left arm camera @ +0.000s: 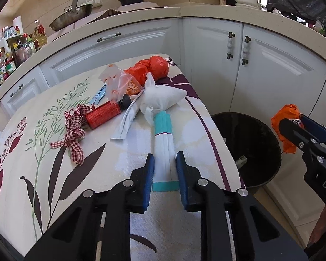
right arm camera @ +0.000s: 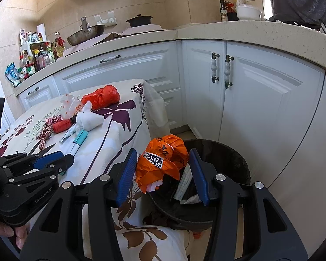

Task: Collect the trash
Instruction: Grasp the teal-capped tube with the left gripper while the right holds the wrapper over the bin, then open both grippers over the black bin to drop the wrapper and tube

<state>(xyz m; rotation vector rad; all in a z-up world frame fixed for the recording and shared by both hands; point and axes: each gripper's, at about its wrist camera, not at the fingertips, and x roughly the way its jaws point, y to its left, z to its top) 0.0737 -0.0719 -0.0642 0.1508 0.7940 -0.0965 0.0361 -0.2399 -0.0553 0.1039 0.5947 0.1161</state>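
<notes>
A rolled white and teal packet point(left arm camera: 163, 139) lies on the flowered tablecloth point(left arm camera: 43, 163), pointing away from me. My left gripper point(left arm camera: 165, 155) straddles its near end, both blue pads against its sides. The left gripper point(right arm camera: 65, 162) also shows in the right wrist view, low over the table's edge. My right gripper point(right arm camera: 163, 152) is shut on a crumpled orange bag point(right arm camera: 160, 167) with a QR label, held above the rim of the black bin point(right arm camera: 228, 158). From the left wrist view, the orange bag point(left arm camera: 282, 117) hangs right of the bin point(left arm camera: 260, 134).
Further back on the cloth lie a white tied bag point(left arm camera: 163, 96), a red bag point(left arm camera: 150, 68), a clear plastic bag point(left arm camera: 117, 82), a red cylinder point(left arm camera: 103, 115) and a checked ribbon point(left arm camera: 75, 130). White cabinets point(left arm camera: 260, 69) and a counter stand behind. The bin holds some packets point(right arm camera: 184, 184).
</notes>
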